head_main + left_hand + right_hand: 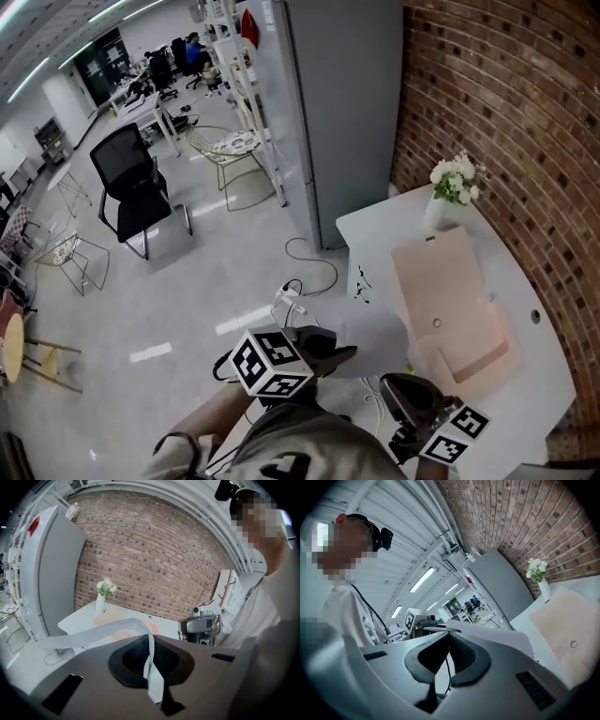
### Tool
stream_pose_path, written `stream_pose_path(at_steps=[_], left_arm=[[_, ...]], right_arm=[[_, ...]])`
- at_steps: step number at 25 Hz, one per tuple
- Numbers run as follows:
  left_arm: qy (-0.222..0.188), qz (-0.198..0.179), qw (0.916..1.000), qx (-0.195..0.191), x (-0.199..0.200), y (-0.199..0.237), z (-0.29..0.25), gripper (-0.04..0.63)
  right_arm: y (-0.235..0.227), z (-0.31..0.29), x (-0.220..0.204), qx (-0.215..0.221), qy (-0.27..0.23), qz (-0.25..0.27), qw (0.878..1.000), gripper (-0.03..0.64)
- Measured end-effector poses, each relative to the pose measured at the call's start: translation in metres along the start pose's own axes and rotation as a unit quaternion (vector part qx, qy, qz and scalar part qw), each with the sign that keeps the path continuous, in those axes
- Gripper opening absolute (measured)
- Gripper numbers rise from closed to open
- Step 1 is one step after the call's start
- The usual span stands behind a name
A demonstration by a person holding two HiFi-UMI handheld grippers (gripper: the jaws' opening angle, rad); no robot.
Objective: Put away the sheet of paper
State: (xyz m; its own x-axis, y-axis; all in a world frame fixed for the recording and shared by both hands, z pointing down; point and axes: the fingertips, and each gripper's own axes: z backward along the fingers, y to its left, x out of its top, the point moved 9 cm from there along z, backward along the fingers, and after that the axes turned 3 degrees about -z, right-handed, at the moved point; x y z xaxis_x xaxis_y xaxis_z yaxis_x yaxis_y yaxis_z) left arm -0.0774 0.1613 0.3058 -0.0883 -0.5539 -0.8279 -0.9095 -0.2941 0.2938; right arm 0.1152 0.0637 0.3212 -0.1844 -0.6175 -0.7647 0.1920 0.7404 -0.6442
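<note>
The left tool [150, 641] and right tool [449, 633] are both clamping the sheet of paper [93, 633]. Pulling them unevenly toward the counter [375, 239] could be tearing it.

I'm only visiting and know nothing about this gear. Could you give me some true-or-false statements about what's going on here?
1. The left gripper is clamped on the white sheet of paper. True.
2. The white vase of white flowers has tipped over. False: it stands upright.
3. The pale pink folder lies on the white table. True.
4. The wall beside the table is blue tile. False: it is a red brick wall.
</note>
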Motion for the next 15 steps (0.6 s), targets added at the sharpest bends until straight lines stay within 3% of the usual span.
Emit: stream_pose_path(at_steps=[4,8,15], left_arm=[[-0.007,0.007,0.9999,0.004,-0.001,0.009,0.001,0.014],[-0.011,0.007,0.9999,-0.008,0.000,0.027,-0.002,0.014],[-0.017,-0.003,0.9973,-0.071,0.020,0.082,-0.020,0.014]], right_arm=[[-0.004,-0.013,0.004,0.011,0.012,0.004,1.000,0.023],[-0.006,-0.020,0.010,-0.007,0.000,0.008,1.000,0.023],[-0.027,-0.043,0.026,-0.069,-0.020,0.008,0.997,0.023]])
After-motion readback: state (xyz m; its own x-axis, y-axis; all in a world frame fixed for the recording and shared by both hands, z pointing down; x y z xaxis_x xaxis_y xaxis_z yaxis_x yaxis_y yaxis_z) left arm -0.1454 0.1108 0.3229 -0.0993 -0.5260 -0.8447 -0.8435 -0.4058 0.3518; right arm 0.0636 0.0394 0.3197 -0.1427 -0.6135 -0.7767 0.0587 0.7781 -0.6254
